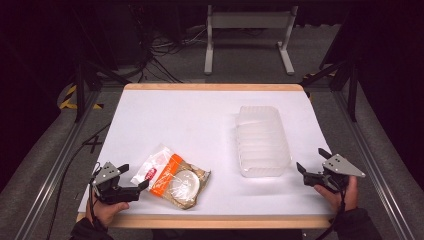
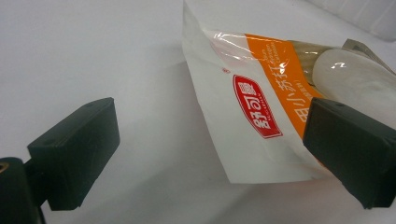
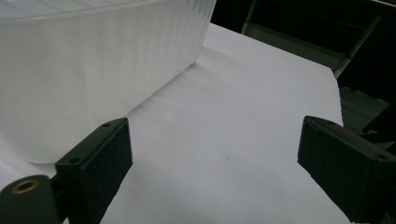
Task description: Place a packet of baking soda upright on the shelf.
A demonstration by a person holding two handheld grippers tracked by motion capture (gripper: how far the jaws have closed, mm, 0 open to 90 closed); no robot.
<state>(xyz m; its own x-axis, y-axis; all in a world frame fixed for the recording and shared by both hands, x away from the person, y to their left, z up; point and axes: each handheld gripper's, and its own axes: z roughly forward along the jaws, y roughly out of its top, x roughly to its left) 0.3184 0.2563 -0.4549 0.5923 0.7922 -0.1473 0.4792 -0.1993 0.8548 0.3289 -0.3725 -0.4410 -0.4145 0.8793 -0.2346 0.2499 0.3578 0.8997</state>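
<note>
We are holding the left gripper [image 1: 133, 176] at the table's [image 1: 200, 110] near left corner, jaws spread wide, just beside the snack packet [image 1: 171, 176] lying flat on the sheet. Further right the translucent plastic tub [image 1: 262, 140] is sitting upright. At far right we are holding the right gripper [image 1: 311, 161], jaws spread and pinching nothing, beside the tub's near end.

High view above the near edge facing forward over the table [image 1: 200, 115], left gripper view close on the snack packet [image 2: 252, 107], right gripper view low beside the plastic tub [image 3: 93, 70], both shared with the high view

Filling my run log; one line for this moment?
left gripper: open, at snack packet | right gripper: open, beside plastic tub
</note>
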